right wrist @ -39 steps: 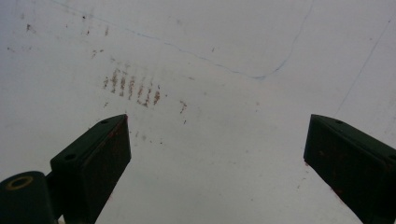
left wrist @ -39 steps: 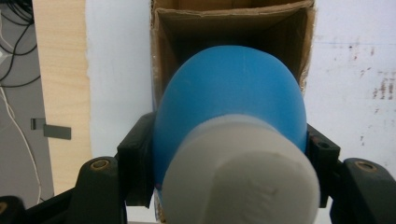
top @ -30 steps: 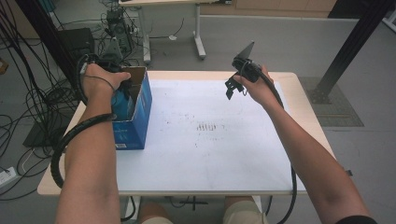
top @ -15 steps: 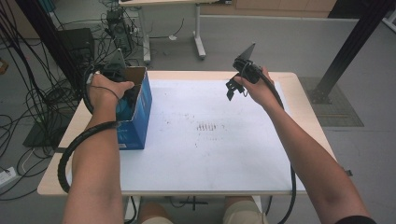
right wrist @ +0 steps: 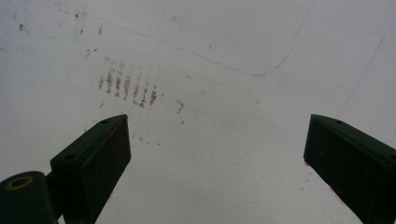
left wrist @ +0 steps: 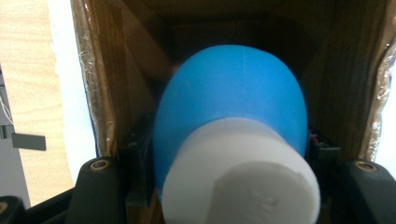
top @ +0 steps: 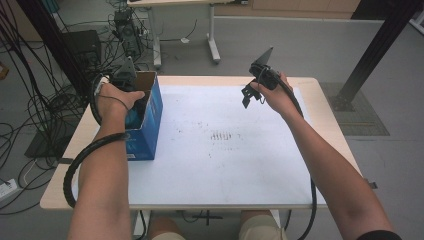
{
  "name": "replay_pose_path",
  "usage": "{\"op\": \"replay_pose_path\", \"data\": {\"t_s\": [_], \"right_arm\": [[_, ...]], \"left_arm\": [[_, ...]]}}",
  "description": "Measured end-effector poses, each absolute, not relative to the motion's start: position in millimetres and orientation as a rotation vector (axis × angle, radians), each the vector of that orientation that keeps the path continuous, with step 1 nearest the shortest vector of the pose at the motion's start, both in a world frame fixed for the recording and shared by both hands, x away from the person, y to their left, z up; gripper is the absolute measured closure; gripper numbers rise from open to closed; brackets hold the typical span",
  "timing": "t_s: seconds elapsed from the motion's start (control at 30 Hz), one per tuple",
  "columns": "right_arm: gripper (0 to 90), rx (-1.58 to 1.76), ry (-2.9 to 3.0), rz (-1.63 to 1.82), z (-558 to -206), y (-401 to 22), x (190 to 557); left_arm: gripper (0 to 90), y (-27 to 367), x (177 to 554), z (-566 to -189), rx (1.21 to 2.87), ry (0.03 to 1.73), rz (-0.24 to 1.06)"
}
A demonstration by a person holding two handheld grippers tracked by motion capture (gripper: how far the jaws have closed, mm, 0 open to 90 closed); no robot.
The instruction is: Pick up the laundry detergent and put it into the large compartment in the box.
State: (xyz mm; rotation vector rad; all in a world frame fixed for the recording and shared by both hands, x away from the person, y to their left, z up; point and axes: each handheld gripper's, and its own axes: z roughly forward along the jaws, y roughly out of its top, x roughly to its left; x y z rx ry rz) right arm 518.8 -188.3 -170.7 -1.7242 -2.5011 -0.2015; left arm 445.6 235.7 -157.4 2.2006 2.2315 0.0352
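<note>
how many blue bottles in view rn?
1. The blue bottle with a white cap sits clamped in the left gripper, inside the open cardboard box at the table's left edge. The box interior is mostly hidden, so more may lie inside.

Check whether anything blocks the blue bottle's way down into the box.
Nothing visible does. The left gripper holds the blue bottle inside the open box. Past the bottle are brown walls and dark space; the bottom is too dark to judge.
</note>
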Motion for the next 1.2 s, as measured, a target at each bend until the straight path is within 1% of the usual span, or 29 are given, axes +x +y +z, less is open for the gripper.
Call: {"op": "replay_pose_path", "data": {"t_s": [1.2], "right_arm": [[7.1, -1.726, -2.506, -0.197, -169.8, -187.4, 518.6]], "left_arm": [[36.6, 237.4, 448.7, -159.0, 2.201, 2.225, 0.030]]}}
